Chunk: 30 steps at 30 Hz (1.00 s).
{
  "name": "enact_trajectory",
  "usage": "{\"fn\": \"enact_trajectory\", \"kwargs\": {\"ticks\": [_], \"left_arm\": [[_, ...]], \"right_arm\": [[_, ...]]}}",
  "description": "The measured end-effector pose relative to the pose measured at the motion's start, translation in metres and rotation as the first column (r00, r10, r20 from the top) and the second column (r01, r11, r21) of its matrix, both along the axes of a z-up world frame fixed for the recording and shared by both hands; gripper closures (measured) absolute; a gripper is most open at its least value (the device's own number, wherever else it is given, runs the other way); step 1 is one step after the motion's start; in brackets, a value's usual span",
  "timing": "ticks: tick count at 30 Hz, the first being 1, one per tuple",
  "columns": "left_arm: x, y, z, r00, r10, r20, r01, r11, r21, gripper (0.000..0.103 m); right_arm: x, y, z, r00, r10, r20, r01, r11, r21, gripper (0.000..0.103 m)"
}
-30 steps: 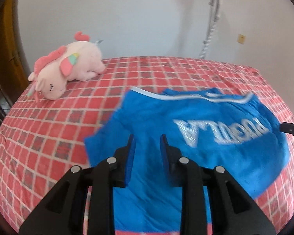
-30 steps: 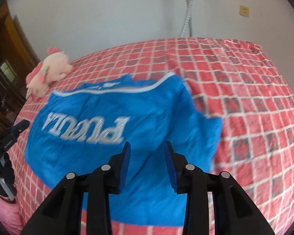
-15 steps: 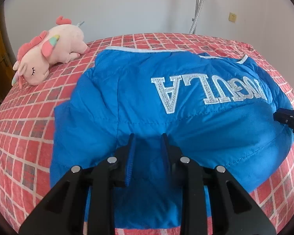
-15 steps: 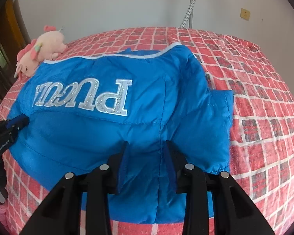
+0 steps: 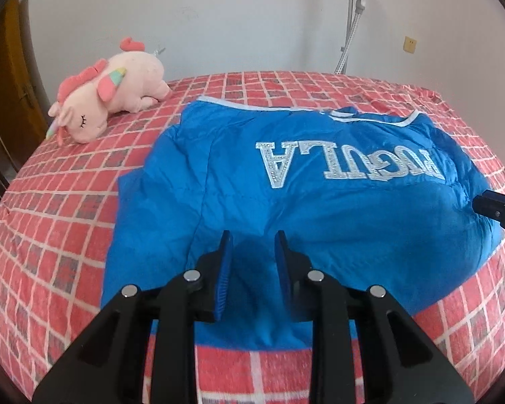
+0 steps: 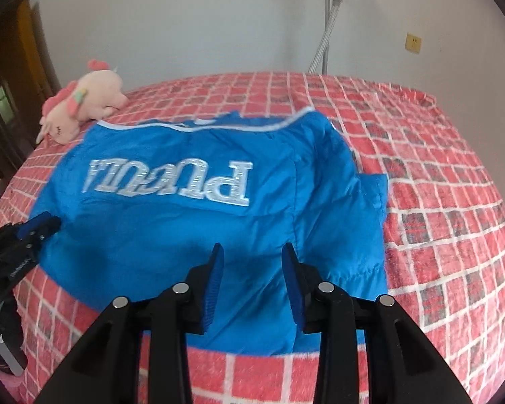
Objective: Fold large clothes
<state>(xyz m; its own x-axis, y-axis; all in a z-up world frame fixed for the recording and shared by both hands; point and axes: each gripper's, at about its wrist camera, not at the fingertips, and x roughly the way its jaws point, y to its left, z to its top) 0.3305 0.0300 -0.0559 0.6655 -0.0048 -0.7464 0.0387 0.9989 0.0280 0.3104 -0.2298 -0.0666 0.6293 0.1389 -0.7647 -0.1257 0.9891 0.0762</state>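
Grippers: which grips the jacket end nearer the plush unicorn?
The left gripper; the plush unicorn lies beyond its end of the blue jacket, opposite the right gripper.

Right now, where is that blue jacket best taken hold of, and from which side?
I'd say its near edge, coming from the bed's near side: the blue jacket lies spread flat, so only its rim offers loose cloth to pinch.

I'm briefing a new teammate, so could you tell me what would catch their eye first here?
A bright blue jacket with big silver lettering lies spread across the red checked bed, its near edge between both grippers' fingers. A pink plush unicorn lies beside it at the bed's far left corner, near the white wall.
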Motion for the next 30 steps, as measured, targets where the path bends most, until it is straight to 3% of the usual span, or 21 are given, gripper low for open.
{"fn": "enact_trajectory", "kwargs": {"ticks": [8, 16, 30], "left_arm": [[-0.006, -0.004, -0.018, 0.999, -0.012, -0.045, 0.013, 1.000, 0.002, 0.078], [-0.002, -0.003, -0.031, 0.998, -0.025, -0.053, 0.024, 1.000, -0.007, 0.077], [-0.001, 0.003, -0.026, 0.996, -0.032, -0.078, 0.029, 0.999, -0.041, 0.077]], "right_arm": [[0.000, 0.010, -0.029, 0.997, 0.018, -0.069, -0.019, 1.000, -0.013, 0.067], [0.005, 0.010, -0.043, 0.997, 0.021, -0.079, -0.022, 1.000, -0.012, 0.067], [0.002, 0.008, -0.036, 0.998, 0.030, -0.054, -0.030, 1.000, -0.006, 0.065]]}}
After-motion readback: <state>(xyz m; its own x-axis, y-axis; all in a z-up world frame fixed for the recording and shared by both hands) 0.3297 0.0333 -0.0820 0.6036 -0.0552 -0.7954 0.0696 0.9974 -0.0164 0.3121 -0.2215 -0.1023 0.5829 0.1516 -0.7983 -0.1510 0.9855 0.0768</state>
